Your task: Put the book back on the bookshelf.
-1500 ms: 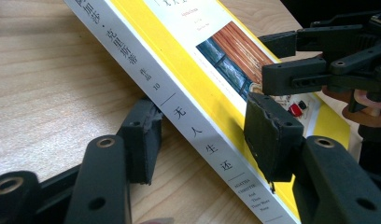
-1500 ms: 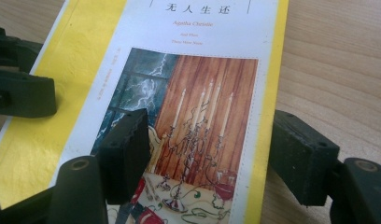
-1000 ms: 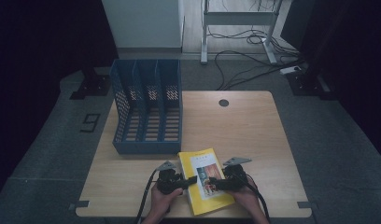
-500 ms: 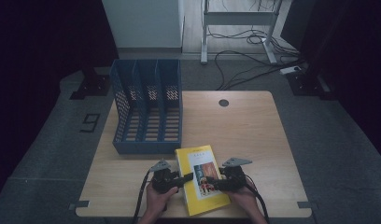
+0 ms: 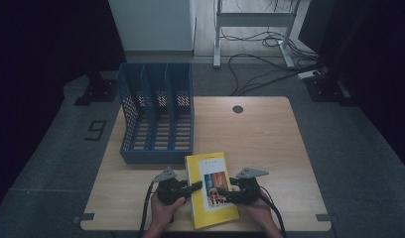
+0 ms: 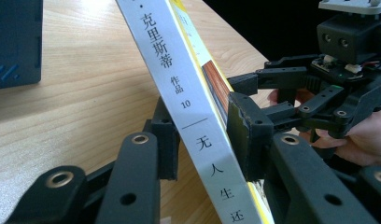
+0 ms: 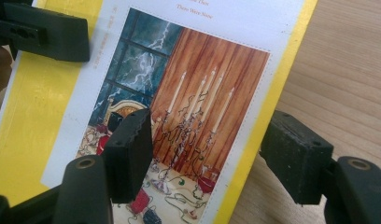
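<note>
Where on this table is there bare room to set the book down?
Free: the table's right half past the file rack, and the strip left of the left tool. Crowded: the front middle, around the yellow book and right tool.

Book [image 5: 210,188] at table [image 5: 270,144] near edge, btwn left gripper [image 5: 193,187] & right gripper [image 5: 229,194]. File rack [image 5: 158,119] behind book, table's far-left. Cable hole [image 5: 237,109] right of rack.

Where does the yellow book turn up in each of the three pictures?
High view: yellow book at the table's near edge, between the two hand-held grippers.
Left gripper view: its white spine runs diagonally between the black jaws.
Right gripper view: its picture cover covers the upper left.
Shared landmark: the wooden table.
</note>
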Tool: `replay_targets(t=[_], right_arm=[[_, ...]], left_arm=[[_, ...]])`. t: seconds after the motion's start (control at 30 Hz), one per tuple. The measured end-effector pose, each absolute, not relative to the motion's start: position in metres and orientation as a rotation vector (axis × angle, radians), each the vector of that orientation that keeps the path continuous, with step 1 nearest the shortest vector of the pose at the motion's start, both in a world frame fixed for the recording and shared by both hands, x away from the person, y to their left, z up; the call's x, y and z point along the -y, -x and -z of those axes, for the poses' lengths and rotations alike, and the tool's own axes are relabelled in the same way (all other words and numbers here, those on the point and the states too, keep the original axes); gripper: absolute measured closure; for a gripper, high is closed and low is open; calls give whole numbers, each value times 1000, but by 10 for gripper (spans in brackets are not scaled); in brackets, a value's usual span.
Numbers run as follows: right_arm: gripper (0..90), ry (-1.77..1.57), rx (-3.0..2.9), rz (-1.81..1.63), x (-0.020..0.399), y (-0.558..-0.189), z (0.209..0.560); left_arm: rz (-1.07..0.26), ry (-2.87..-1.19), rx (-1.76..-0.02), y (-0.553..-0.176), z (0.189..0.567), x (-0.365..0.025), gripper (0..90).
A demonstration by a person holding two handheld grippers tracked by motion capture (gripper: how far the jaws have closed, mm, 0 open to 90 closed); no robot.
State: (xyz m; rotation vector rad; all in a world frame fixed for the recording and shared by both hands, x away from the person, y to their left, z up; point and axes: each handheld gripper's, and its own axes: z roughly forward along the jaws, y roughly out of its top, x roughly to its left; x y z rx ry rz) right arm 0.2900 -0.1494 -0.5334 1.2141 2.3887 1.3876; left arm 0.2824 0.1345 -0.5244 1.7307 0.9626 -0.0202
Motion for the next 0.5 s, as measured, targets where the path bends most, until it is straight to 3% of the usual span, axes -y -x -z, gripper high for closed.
replay_targets(t=[0.5], right_arm=[[273,-1228,-2351,-1433,150,-291,534]], left_arm=[[-7,-1745,-904,-278,520,-132,664]])
